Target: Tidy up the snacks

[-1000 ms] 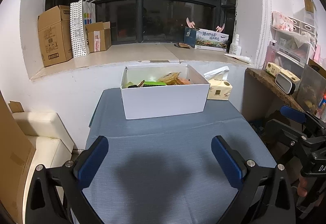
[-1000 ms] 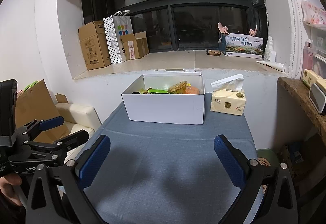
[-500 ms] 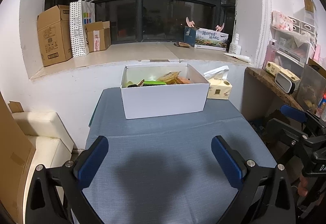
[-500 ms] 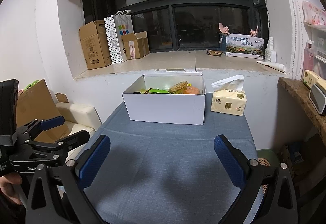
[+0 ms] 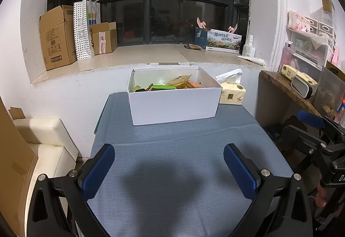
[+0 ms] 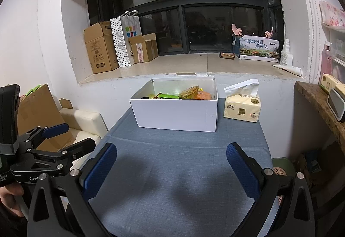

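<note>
Snacks (image 5: 172, 85) piled in box (image 5: 173, 105) at far surface (image 5: 172, 163) edge; left gripper (image 5: 169, 167) and right gripper (image 6: 171, 164) fingers released, empty.

I'm looking into a lived-in home room: behind the cloth-covered worktop (image 5: 176, 163), a window ledge (image 5: 138, 56) holds cardboard boxes (image 5: 57, 36) (a shopping bag too), and a cream sofa (image 5: 45, 146) sits left.
</note>
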Motion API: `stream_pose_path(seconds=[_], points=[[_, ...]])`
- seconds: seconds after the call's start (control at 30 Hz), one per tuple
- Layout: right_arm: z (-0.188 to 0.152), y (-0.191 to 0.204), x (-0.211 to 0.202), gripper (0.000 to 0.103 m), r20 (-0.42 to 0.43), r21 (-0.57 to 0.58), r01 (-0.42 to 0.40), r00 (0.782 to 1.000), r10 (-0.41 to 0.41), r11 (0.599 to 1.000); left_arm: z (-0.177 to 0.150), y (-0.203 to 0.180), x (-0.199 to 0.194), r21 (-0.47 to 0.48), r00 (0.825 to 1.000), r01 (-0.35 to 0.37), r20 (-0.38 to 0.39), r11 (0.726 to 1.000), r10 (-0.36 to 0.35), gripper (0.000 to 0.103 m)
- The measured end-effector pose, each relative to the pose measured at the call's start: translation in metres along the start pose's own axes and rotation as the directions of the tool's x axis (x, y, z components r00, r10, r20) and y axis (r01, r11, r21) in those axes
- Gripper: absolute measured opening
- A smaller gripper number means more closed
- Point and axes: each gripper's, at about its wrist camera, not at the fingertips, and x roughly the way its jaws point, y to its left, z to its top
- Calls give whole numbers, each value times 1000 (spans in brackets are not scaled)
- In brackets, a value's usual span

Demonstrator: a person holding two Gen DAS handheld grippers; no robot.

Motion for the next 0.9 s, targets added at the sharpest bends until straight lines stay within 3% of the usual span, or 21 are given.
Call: stream_pose_path(seconds=[0.9], points=[[-1,1,-2,103,3,2,1,1000,-1,1000,-2,3,0,2,1000,0,-7,1000,0,103]])
